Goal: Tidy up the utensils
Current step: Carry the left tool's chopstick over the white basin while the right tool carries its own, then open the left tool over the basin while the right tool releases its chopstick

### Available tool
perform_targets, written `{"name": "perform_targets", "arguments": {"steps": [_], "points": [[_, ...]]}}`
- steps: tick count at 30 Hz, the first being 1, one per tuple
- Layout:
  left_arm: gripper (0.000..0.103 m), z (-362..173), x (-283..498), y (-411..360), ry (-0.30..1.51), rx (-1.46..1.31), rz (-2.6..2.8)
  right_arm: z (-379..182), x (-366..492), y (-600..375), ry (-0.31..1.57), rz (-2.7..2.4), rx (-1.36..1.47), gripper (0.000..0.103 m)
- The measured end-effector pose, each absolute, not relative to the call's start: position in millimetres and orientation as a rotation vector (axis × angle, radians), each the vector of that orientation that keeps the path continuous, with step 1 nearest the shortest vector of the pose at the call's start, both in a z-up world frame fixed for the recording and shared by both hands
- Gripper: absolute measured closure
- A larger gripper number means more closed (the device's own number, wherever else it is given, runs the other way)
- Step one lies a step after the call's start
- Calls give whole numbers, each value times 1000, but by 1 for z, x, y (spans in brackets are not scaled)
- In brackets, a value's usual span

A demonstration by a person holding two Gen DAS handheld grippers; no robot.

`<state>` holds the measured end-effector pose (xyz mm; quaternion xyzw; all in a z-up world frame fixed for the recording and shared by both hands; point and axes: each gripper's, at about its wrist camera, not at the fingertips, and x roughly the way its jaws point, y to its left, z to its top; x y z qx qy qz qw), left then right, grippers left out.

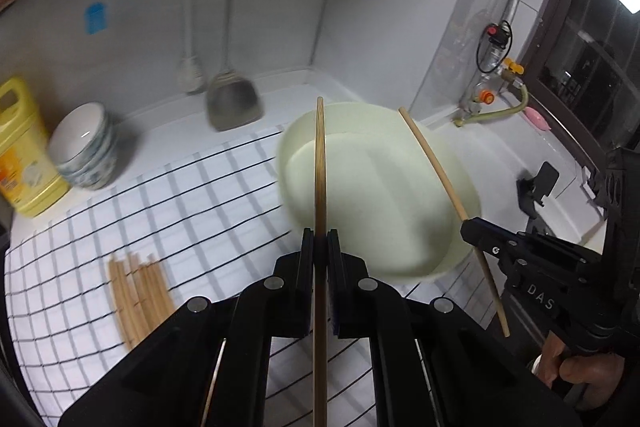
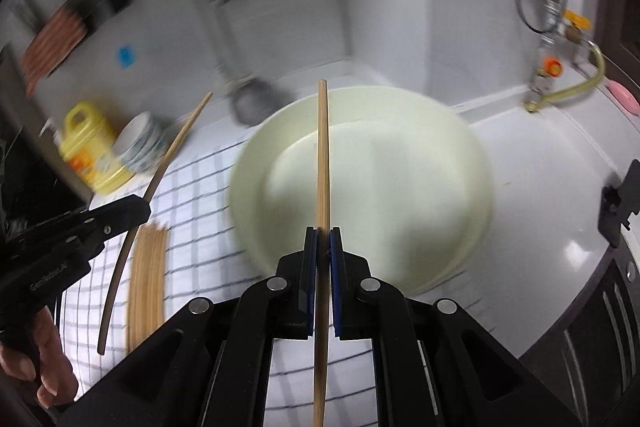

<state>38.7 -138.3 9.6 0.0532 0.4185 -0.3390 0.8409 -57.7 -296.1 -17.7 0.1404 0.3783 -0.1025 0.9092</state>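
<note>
Bottle: yellow bottle (image 1: 24, 151) far left on the counter, touching a stack of bowls (image 1: 86, 147).
Cloth: checked cloth (image 1: 168, 195) covers the counter's left part.
Bundle: loose chopsticks (image 1: 138, 297) lie on the cloth, left of both tongs, long axes running away from the camera and roughly parallel.
Left gripper: left gripper (image 1: 320, 239) is clenched on one dark chopstick (image 1: 320, 163); the stick runs along the fingers, its tip reaching over the basin's near rim.
Basin: pale basin (image 1: 380, 195) sits right of the cloth's middle, ahead of both tongs; inside it looks empty, though blur hides detail.
Right gripper: right gripper (image 2: 323, 239) is clenched on a light chopstick (image 2: 322, 163), also in line with its fingers, tip pointing across the basin.
Key relation: both held sticks point at the basin, which lies ahead and below; the right one is more squarely over its centre, so that hand seems nearer to a drop. I judge the basin to be the likely target.
Risk: releasing at this slant could let a stick slide over the far rim.
Tap: tap (image 2: 560, 87) with hose at far right.
</note>
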Motion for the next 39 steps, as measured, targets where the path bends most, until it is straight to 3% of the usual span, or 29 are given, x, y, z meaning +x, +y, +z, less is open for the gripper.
{"name": "perform_targets", "arguments": {"steps": [12, 25, 26, 28, 29, 30, 33, 39], "points": [[96, -25, 96, -264, 1004, 195, -705, -50, 9, -387, 841, -205, 387, 97], [95, -65, 128, -289, 1085, 267, -640, -88, 42, -400, 938, -194, 396, 97], [90, -64, 129, -288, 1079, 280, -620, -87, 42, -401, 932, -196, 391, 94], [67, -60, 130, -285, 1061, 290, -594, -79, 39, -401, 907, -220, 366, 70], [37, -56, 130, -281, 1041, 287, -577, -76, 37, -402, 895, -228, 353, 70], [24, -51, 129, -276, 1013, 278, -566, -72, 36, -404, 886, -238, 341, 70], [25, -40, 126, -267, 974, 271, -555, -62, 27, -406, 866, -263, 329, 69], [16, -28, 121, -244, 972, 231, -535, -51, 11, -404, 844, -276, 326, 55]]}}
